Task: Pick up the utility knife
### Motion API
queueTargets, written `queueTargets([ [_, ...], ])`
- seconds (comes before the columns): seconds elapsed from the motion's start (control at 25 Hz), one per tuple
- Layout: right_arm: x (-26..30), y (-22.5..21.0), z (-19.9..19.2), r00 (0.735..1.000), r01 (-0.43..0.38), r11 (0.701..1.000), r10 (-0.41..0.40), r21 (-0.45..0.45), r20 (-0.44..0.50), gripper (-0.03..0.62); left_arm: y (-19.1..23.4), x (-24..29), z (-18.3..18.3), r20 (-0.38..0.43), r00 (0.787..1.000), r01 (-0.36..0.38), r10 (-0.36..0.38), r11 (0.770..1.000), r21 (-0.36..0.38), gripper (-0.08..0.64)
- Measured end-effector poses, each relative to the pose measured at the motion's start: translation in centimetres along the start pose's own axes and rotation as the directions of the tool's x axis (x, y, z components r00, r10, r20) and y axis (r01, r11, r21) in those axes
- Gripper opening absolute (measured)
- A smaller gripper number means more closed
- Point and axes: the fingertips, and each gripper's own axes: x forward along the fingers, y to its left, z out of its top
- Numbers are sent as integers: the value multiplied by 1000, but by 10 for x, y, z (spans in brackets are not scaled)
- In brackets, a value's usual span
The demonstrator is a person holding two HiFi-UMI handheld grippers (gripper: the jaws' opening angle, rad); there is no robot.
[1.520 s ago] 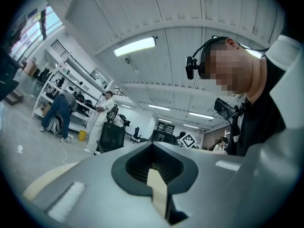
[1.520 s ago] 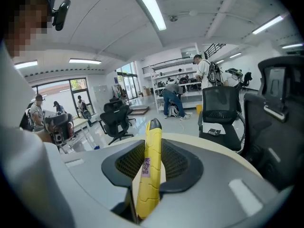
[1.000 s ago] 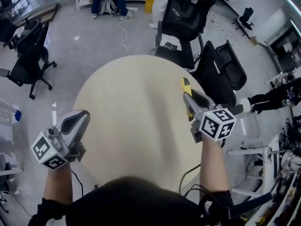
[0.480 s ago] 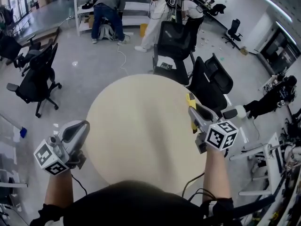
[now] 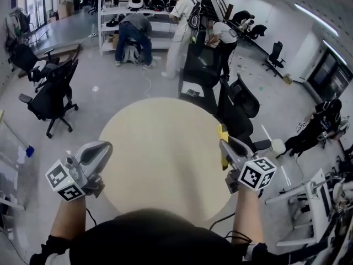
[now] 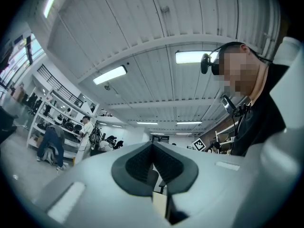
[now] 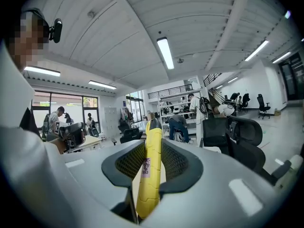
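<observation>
Now 2 grippers: the right gripper (image 5: pixel 225 146) pinches 1 utility knife (image 7: pixel 152 148) pointing to 12 o'clock; the left gripper (image 6: pixel 153 152) is pressed together.

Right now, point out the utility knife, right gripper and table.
utility knife (image 7: pixel 148 175), right gripper view, yellow handle
right gripper (image 5: pixel 226 144), head view, between its fingertips
table (image 5: pixel 160 148), head view, bare top

Head view: wide-angle, from the person's head, steeply down onto the round surface (image 5: pixel 160 148). The left gripper (image 5: pixel 98 148) and right gripper (image 5: pixel 223 142) sit low in frame, with the room beyond at the top. Left gripper view: mounted right behind its fingers (image 6: pixel 137 163), tilted up, mostly ceiling (image 6: pixel 142 32). Right gripper view: same close mount, about level, looking across the room, utility knife (image 7: pixel 149 170) up the centre. All three share the shelving (image 5: pixel 161 25).
</observation>
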Motion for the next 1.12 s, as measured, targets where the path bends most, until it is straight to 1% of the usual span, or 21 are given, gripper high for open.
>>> queueTargets([
  [0.08,-32,-7,-6,999,-32,999,32,-1,1,121,-38,6,-12,-7,1000,-15,14,1000,-8,-8],
  [0.2,-56,-14,-14,998,-70,998,70,-2,-6,121,-71,15,-24,-16,999,-32,31,999,-28,-8],
  [0.28,-62,-19,-17,996,-85,996,85,9,-8,121,-85,23,-29,-32,999,-28,27,999,-33,-8],
  [0.4,-63,-16,-17,993,-116,993,116,29,-13,122,-97,31,-26,-50,999,-24,23,999,-31,-8],
  [0.56,-69,-4,-20,986,-165,985,165,41,0,123,-112,26,-26,-44,999,-13,12,1000,-20,-8],
  [0.64,-70,-2,-22,986,-164,984,163,63,31,123,-110,22,-30,-49,999,-1,0,1000,-28,-8],
  [0.72,-62,6,-28,984,-173,979,167,106,68,123,-100,12,-34,-60,998,-5,3,999,-37,-8],
  [0.84,-49,22,-42,982,-180,974,169,140,85,123,-85,-10,-36,-60,998,-7,6,1000,-24,-8],
  [0.96,-49,28,-46,987,-150,979,139,140,79,123,-78,-17,-35,-61,998,9,-11,1000,-26,-8],
  [1.12,-41,31,-36,987,-152,981,143,124,77,123,-69,-15,-30,-64,998,0,-3,999,-37,-8],
])
